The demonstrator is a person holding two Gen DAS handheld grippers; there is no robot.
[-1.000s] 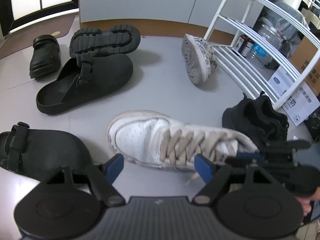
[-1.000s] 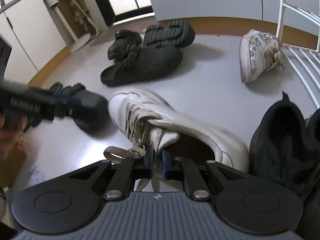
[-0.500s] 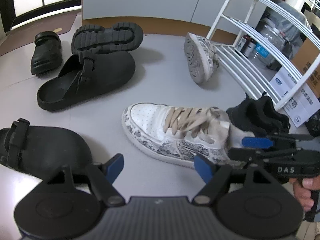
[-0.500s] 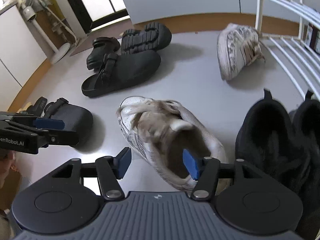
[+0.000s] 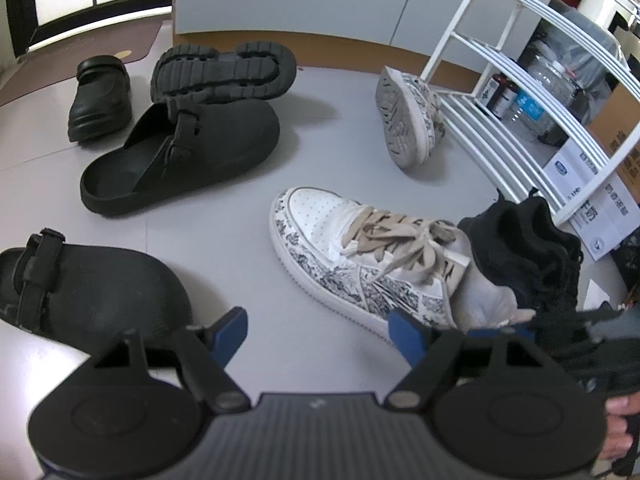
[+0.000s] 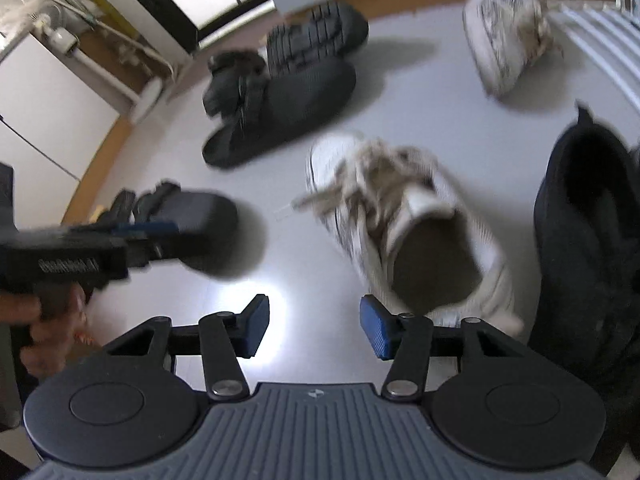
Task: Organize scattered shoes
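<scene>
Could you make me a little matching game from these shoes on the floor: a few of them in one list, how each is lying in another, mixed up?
Things:
1. printed sneaker with beige laces
2. second printed sneaker
3. chunky black shoe
4. black clog

States:
A. tread turned up, behind the black clog
B. on its side against the white rack
C. upright beside black sneakers
D. upright, heel strap folded over the top

Pairs: 1-C, 2-B, 3-A, 4-D
</scene>
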